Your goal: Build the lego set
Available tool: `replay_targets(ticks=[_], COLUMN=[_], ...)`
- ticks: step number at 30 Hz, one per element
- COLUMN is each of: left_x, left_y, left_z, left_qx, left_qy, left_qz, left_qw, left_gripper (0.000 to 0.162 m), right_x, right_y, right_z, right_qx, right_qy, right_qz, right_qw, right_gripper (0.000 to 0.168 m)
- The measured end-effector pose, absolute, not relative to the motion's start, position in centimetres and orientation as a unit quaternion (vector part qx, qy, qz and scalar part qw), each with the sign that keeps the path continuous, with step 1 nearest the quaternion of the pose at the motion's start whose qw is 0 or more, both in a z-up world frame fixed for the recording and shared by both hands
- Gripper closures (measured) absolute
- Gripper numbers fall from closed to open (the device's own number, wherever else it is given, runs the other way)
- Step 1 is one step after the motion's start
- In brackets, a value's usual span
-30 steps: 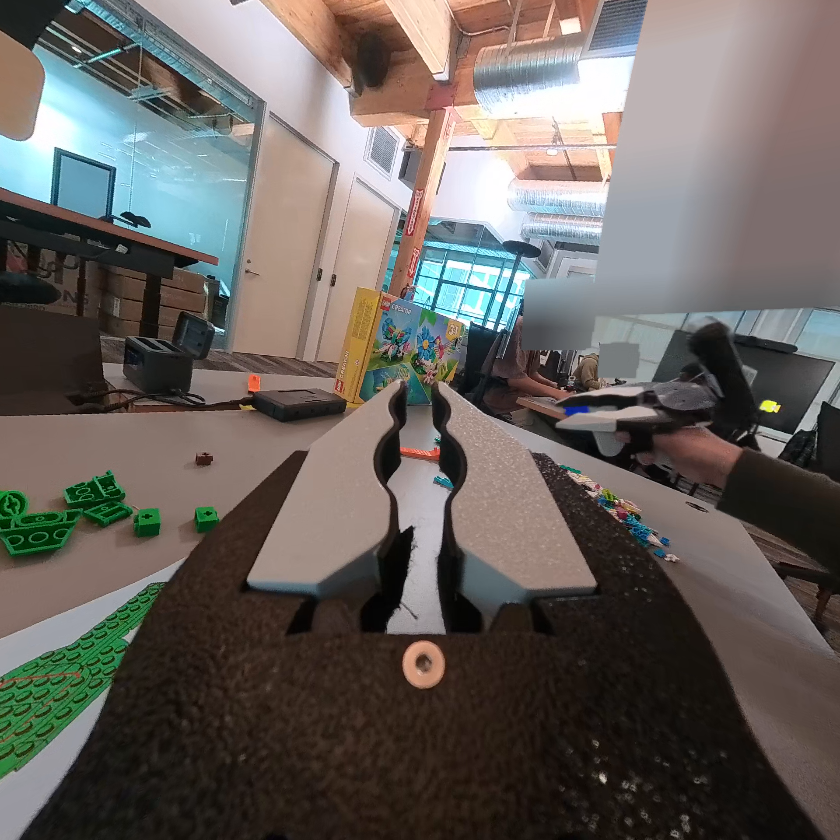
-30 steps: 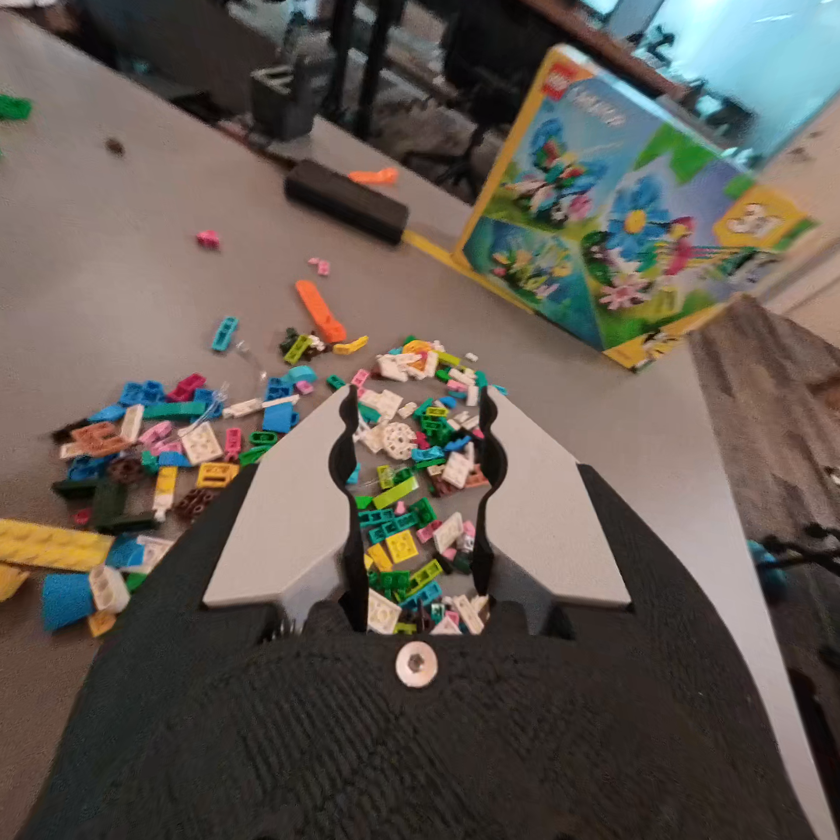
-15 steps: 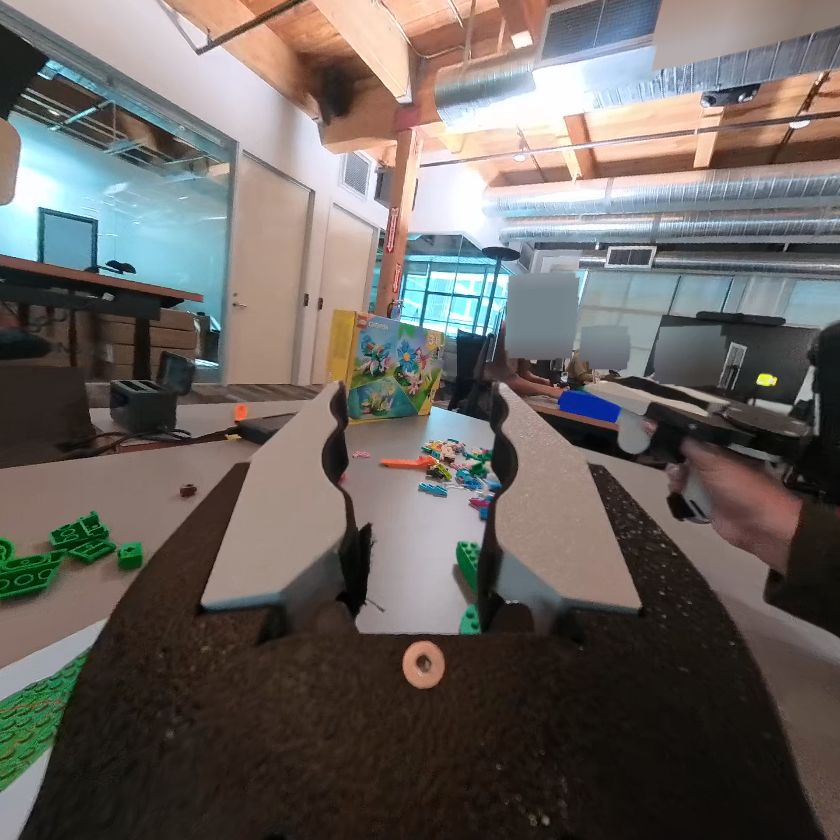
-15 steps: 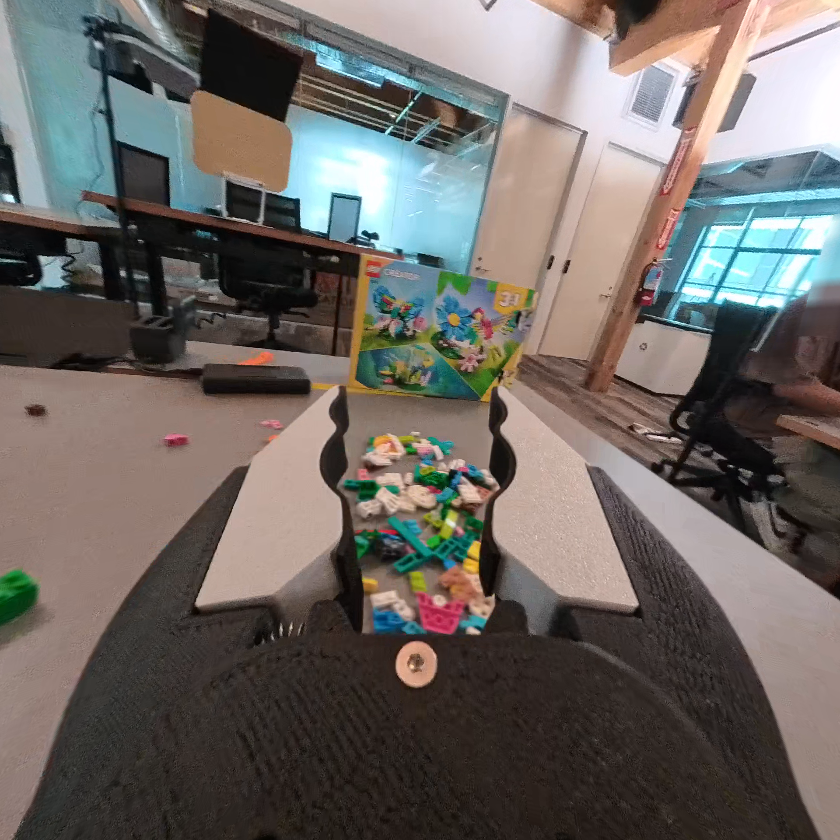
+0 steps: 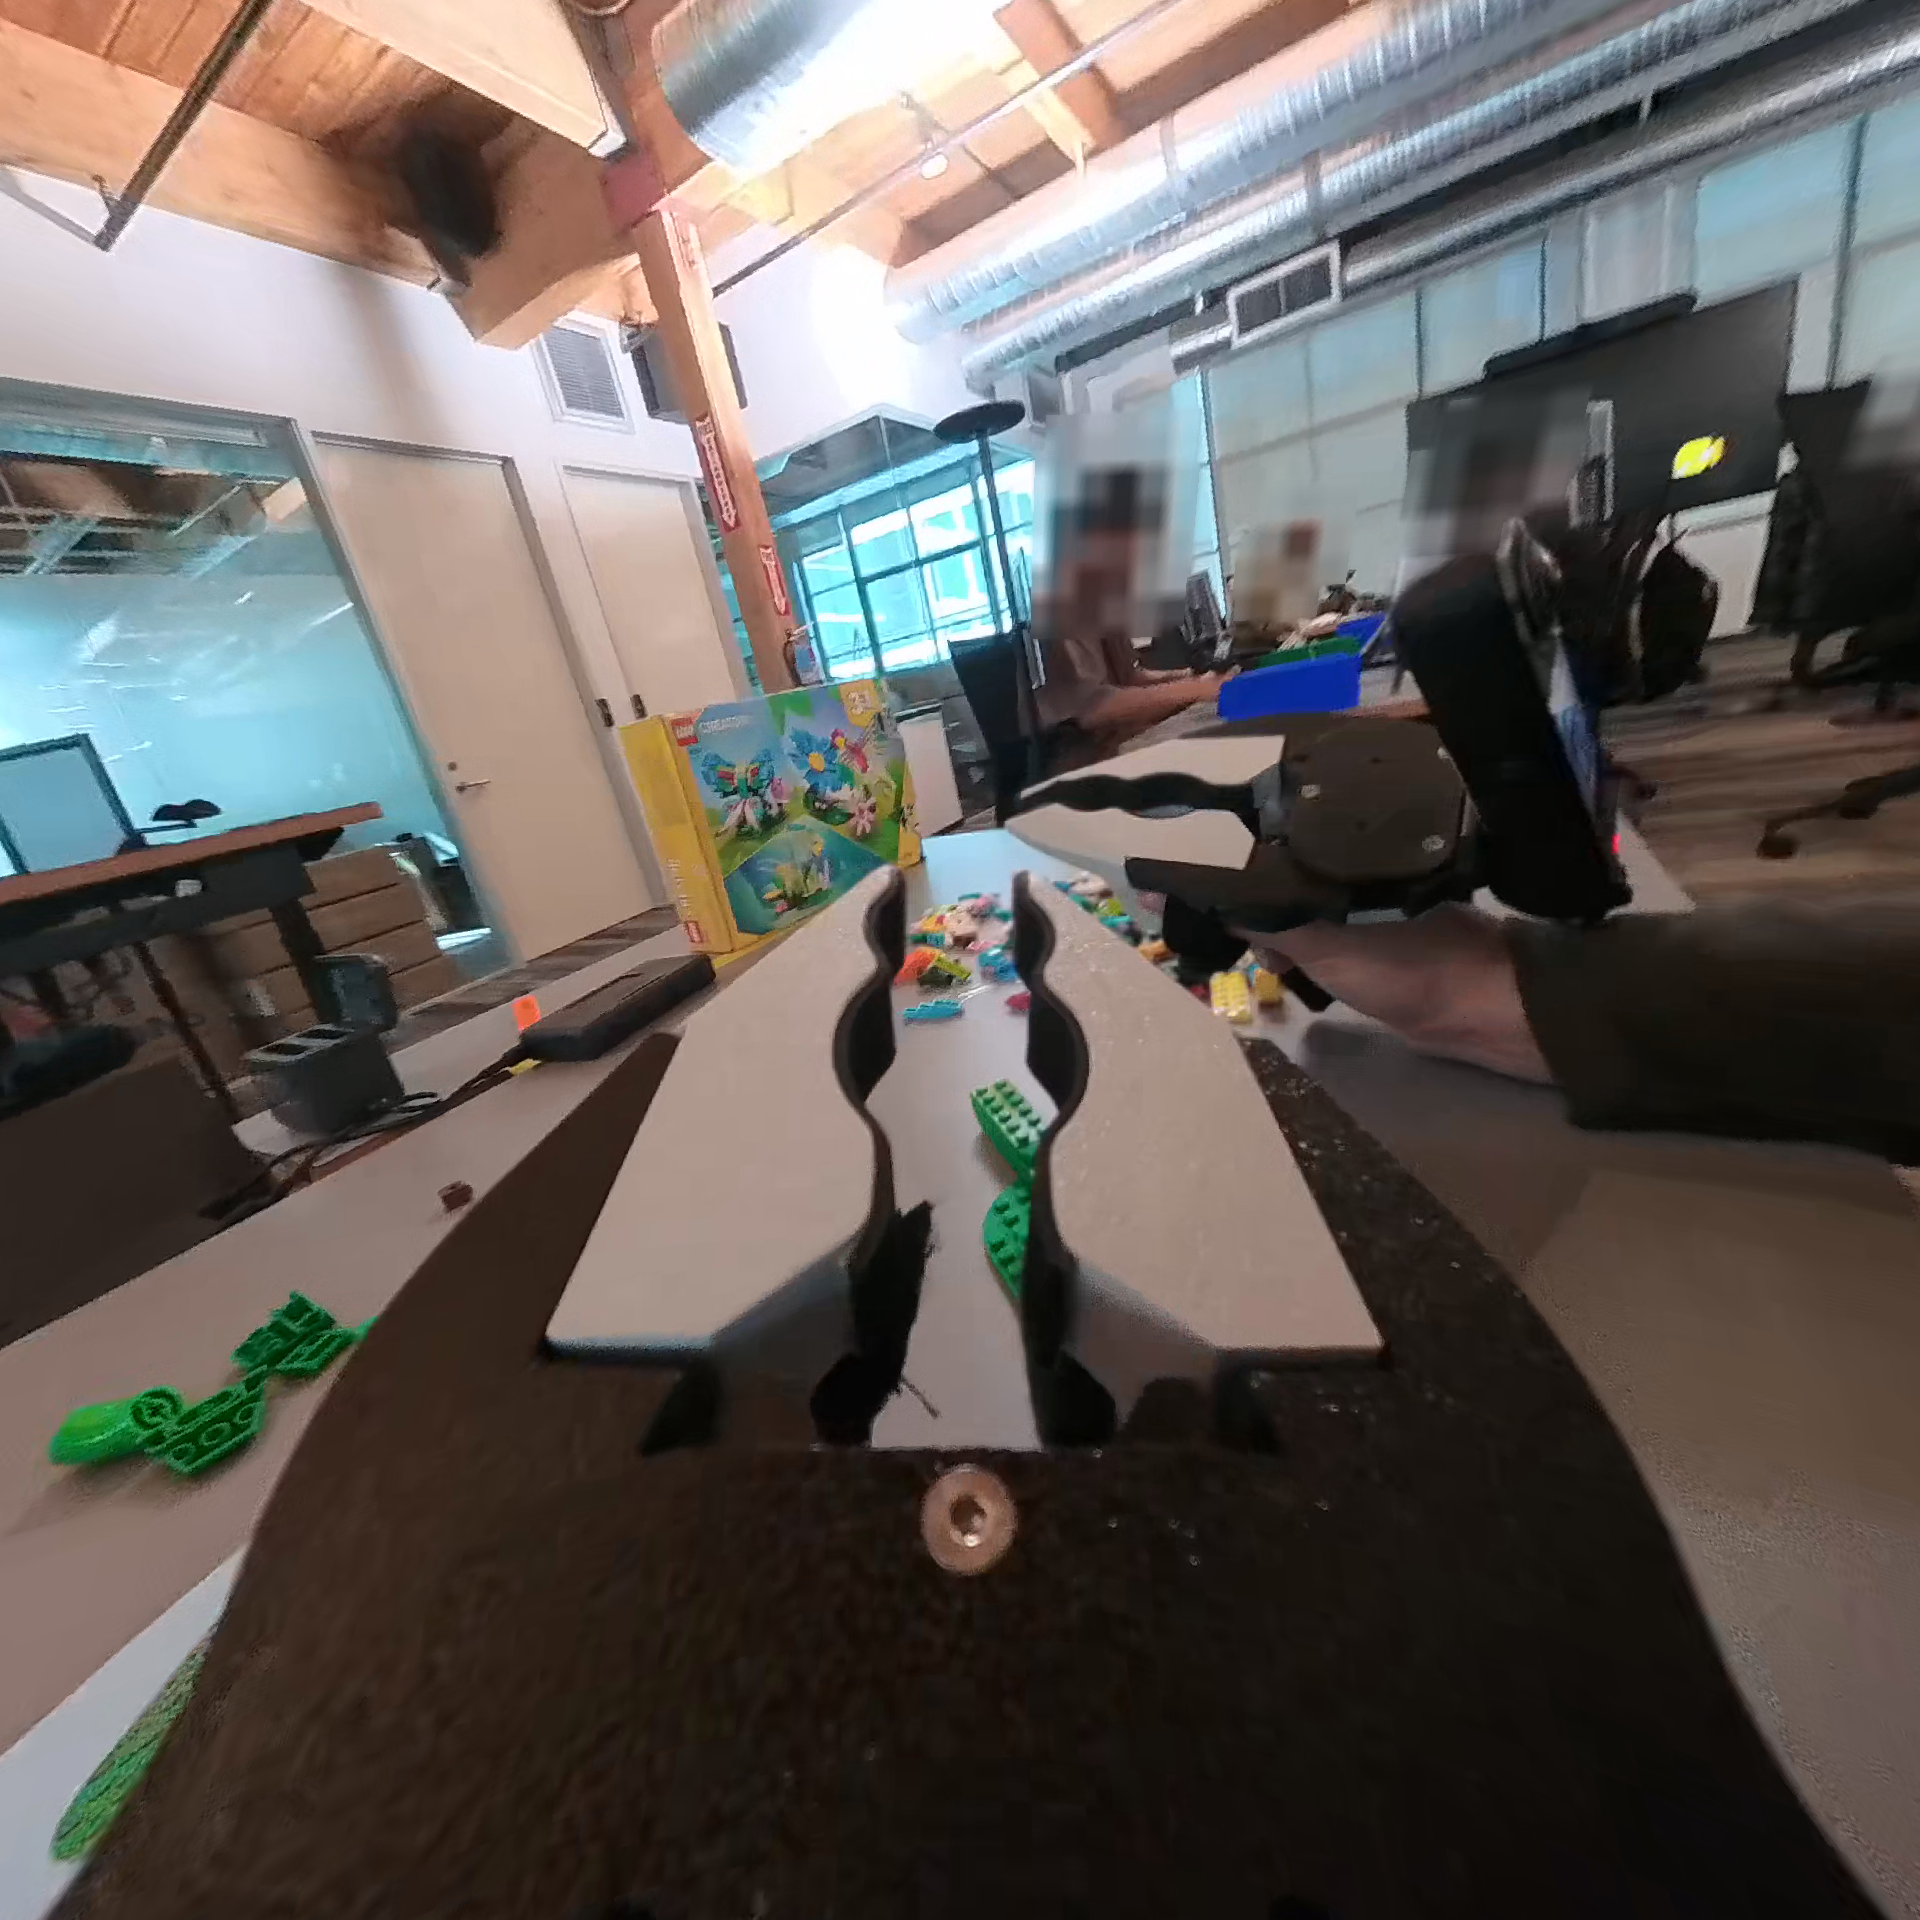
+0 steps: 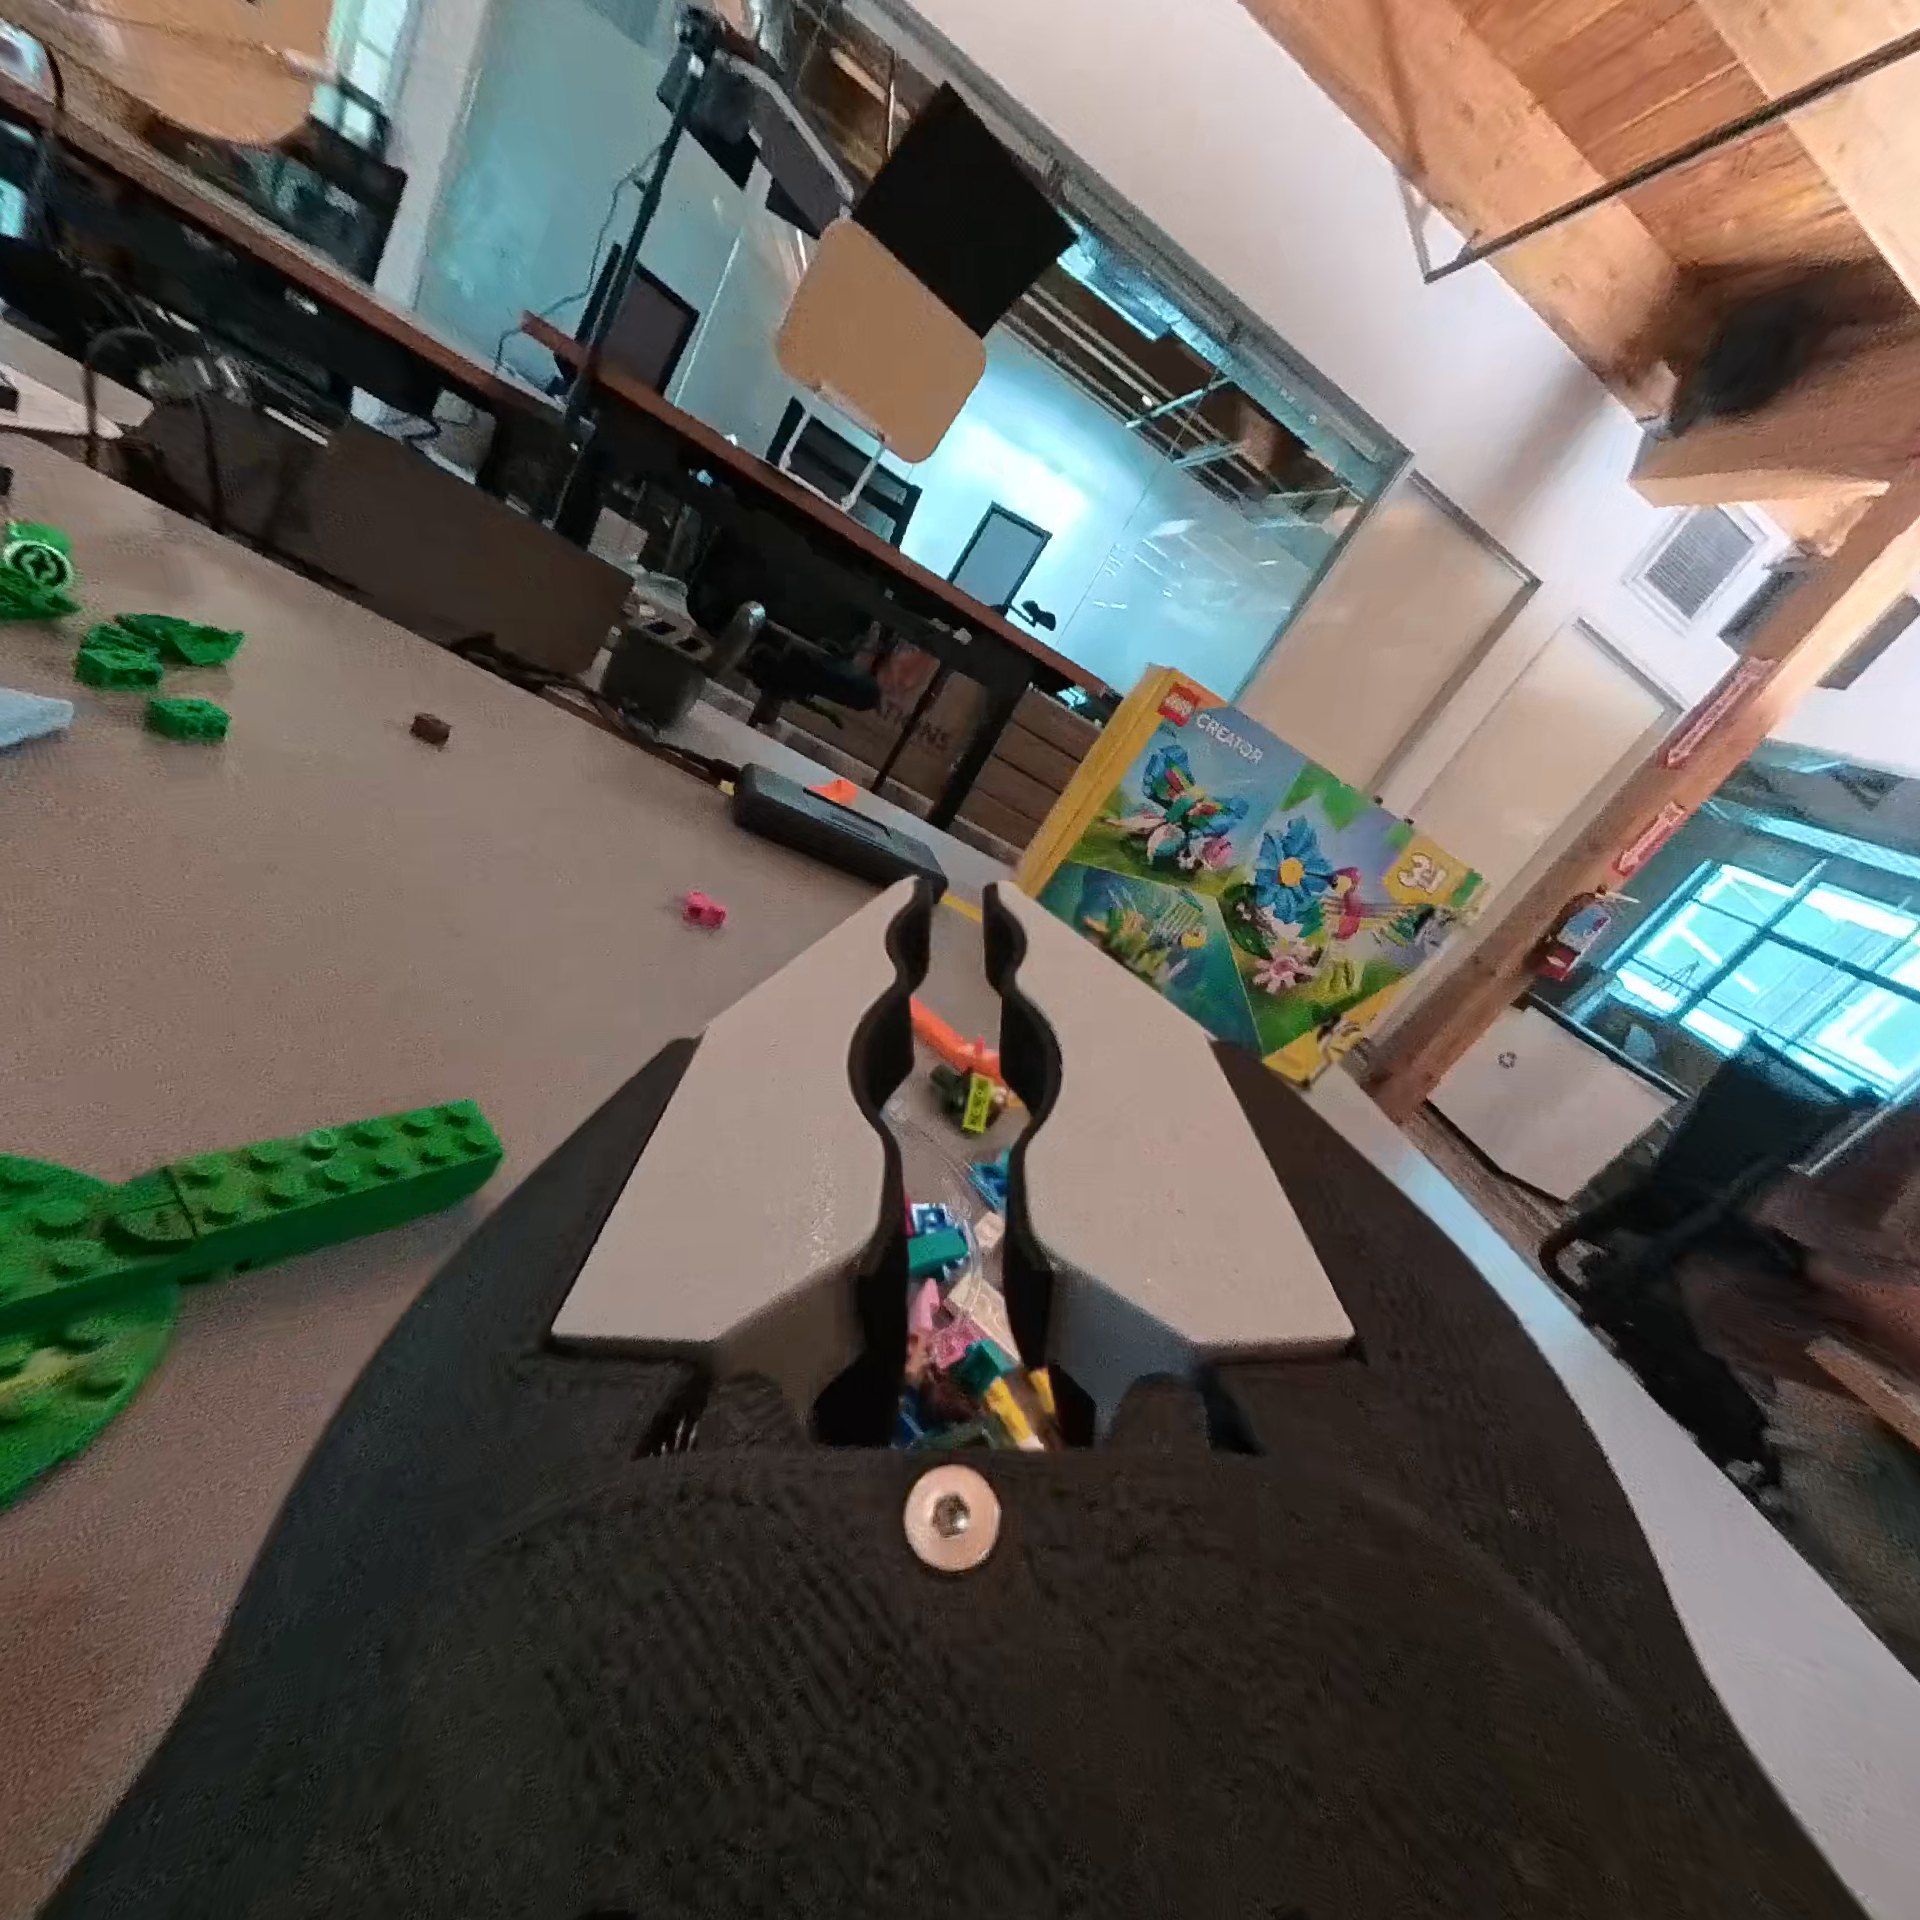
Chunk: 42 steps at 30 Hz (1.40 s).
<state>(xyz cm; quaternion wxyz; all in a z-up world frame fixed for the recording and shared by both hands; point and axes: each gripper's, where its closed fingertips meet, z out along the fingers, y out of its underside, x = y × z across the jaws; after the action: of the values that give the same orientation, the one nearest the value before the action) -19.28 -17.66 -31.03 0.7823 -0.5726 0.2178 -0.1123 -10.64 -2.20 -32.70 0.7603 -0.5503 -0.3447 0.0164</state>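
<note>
We hold our left gripper (image 5: pixel 954 904) just above the grey table (image 5: pixel 364 1236), and its two fingers have a small gap between them with nothing in it. A green lego piece (image 5: pixel 1006 1117) lies on the table right below, partly hidden by the right finger. Our right gripper (image 6: pixel 954 902) is tipped to one side, and its fingers are a little apart and empty too. Under it we see a pile of little colored bricks (image 6: pixel 961 1340). More small green pieces (image 5: pixel 197 1397) sit off to the left. The lego box (image 6: pixel 1242 883) stands at the far edge.
</note>
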Motion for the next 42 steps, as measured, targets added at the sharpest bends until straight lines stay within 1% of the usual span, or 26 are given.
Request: replay_targets(ticks=[4,6,30,42], left_x=[-18.6,-18.6,-18.5,-17.8], left_y=[-17.8,-17.7,-17.7,-17.8], left_z=[-31.3,-31.4,-31.3,-31.6], left_qx=[-0.570,-0.573,-0.573,-0.569], left_qy=[0.234,0.233,0.225,0.249], left_qz=[-0.118,-0.123,-0.170,-0.156], left_qw=[0.779,0.776,0.770,0.768], left_gripper=[0.162,0.162,0.162,0.162], right_x=[-10.2,-10.2,-10.3,-10.5], right_y=[-1.4,-1.3,-1.3,-1.5], right_z=[-33.2,-33.1,-32.8,-32.9], right_qx=[-0.566,-0.562,-0.543,-0.538], right_qy=[-0.336,-0.338,-0.353,-0.357], right_qz=[0.019,0.017,0.019,0.035], right_qw=[0.753,0.755,0.762,0.763], right_gripper=[0.166,0.168,0.168,0.168])
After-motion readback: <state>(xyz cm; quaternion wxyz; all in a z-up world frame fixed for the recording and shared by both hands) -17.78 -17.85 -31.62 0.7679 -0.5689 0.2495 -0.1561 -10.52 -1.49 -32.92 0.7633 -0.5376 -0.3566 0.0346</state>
